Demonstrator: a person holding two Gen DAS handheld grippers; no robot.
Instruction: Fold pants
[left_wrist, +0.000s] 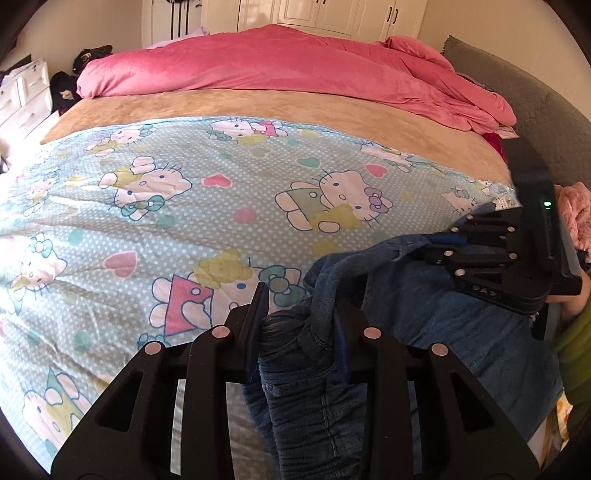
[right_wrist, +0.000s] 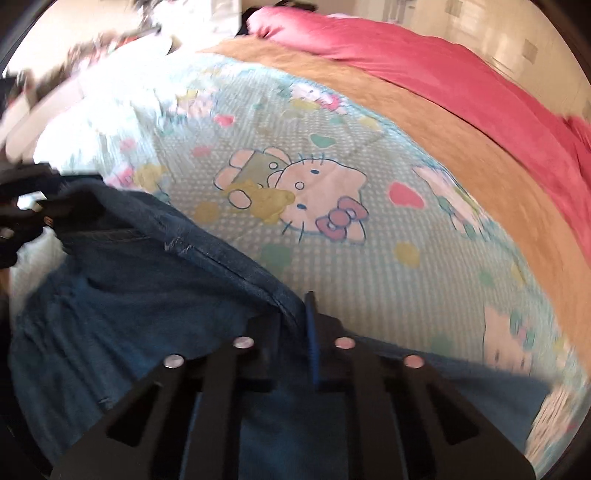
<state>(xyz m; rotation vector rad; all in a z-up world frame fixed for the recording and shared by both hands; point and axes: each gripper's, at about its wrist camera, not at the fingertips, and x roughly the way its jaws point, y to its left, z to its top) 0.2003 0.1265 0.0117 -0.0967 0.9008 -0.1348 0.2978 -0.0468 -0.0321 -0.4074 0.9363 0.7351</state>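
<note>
Standing by the bed, I see the pants (left_wrist: 424, 314), blue jeans, lying bunched at the near edge of the bed, on top of a cartoon-cat blanket (left_wrist: 184, 206). The left gripper (left_wrist: 299, 314) has its two black fingers squeezed on a thick wad of the denim, so it is holding the pants. The right gripper (right_wrist: 295, 321) is pinched almost all the way closed on a hemmed edge of the jeans, with the cloth caught between the fingers; that view is a bit blurry. I think these jeans will feel heavy for cloth. Denim is thick and a little stiff, but it still flops and sags when you lift it. It is rough, not slippery, so it should not slide out of a grip easily. It will not break. The best places to hold are the strong sewn parts, like the waistband, the seams and the leg hems, because they are thick and keep their shape. Holding two corners well apart should let the cloth hang flat. The blanket under the jeans is thin, soft cotton with tiny dots, hearts and cats on it, and it has gentle wrinkles. Farther back lies a smooth tan sheet (left_wrist: 295, 107), and behind that a puffy, fuzzy pink quilt (left_wrist: 277, 62) heaped in big soft rolls.
</note>
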